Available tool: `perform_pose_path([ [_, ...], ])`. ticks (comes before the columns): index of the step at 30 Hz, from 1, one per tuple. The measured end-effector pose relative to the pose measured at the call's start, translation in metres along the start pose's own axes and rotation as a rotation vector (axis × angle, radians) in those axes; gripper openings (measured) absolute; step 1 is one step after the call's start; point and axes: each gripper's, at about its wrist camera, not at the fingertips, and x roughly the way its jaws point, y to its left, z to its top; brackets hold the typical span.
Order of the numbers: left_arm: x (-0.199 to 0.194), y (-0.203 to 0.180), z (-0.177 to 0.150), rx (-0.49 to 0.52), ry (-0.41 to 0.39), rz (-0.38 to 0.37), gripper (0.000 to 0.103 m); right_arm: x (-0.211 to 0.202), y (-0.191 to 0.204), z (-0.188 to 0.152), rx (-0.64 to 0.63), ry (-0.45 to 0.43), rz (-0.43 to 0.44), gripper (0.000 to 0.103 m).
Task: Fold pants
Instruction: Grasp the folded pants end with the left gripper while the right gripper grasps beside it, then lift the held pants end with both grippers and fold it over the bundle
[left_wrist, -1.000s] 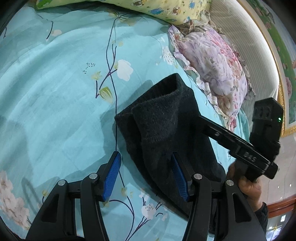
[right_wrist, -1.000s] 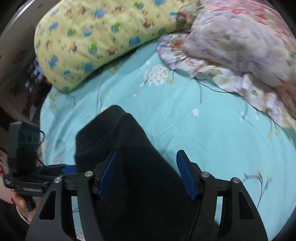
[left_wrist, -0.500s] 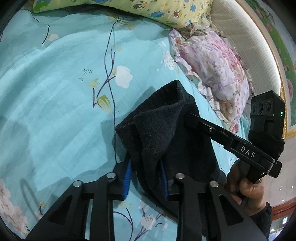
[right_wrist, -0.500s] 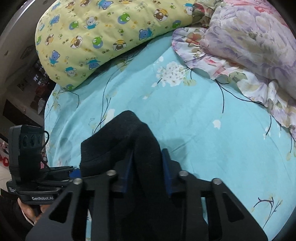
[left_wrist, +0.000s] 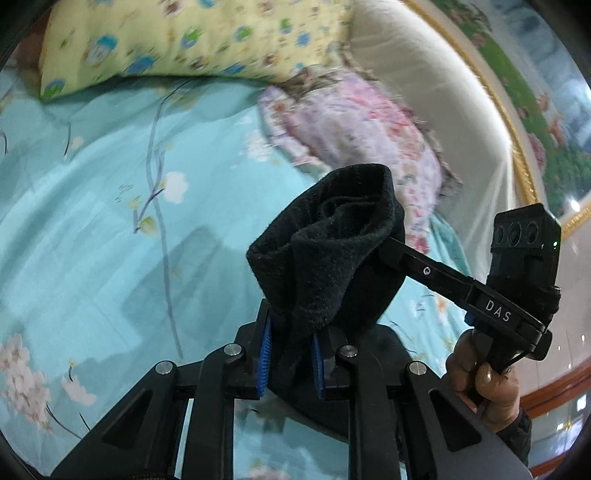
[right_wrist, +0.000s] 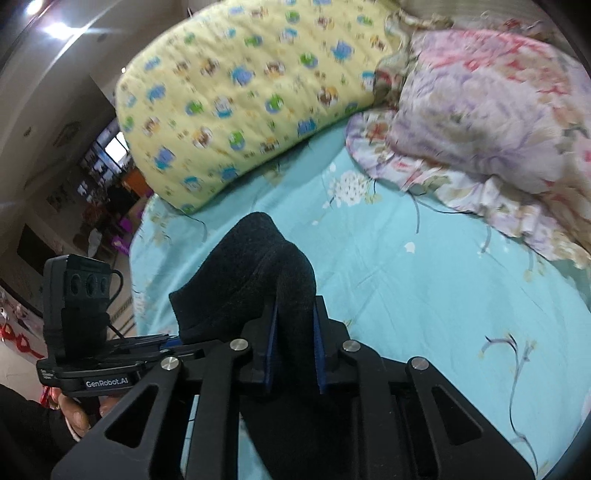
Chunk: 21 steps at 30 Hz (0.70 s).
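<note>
Black fleece: the pants (left_wrist: 325, 254) are a thick, fuzzy, matte knit, bunched into a soft rounded hump with a rolled rim at the top; in the right wrist view the same cloth (right_wrist: 255, 273) rises in a blunt peak.
Pants, place: held up between the two grippers, lifted off the bed, with a dark shadow on the sheet below.
Left gripper (left_wrist: 291, 350): black hard plastic with round metal pivots; its ribbed blue pads (left_wrist: 264, 354) have just been closing and now pinch a fold of the pants between them.
Right gripper (right_wrist: 293, 347): same build; jaws have just been closing and now clamp a thick fold of the pants, blue pad edges showing on either side of the cloth.
Hands: a hand (left_wrist: 487, 384) grips the right gripper's handle in the left wrist view; part of another hand (right_wrist: 74, 417) shows under the left gripper's handle.
Bed sheet (left_wrist: 92, 206): smooth turquoise cotton, lightly creased, printed with thin branches and pale blossoms.
Yellow pillow (right_wrist: 251, 92): plump, quilted, with small cartoon animal prints.
Floral pillow (right_wrist: 491, 118): pink and lilac, puffy, with a frilled edge.
Headboard (left_wrist: 436, 107): cream, padded, curved, edged with gold trim.
</note>
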Motion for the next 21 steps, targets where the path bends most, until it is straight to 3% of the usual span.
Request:
perform_pose_path([
  [11,-0.028,-0.088,-0.034,0.184,-0.011,-0.108,0.017,-0.099,-0.005,-0.048,0.097,-0.210,0.021,0.017],
  [21,-0.022,-0.168,-0.085,0.354,0.055,-0.173,0.017,-0.167,-0.026,-0.111,0.194,-0.361,0.002,0.016],
])
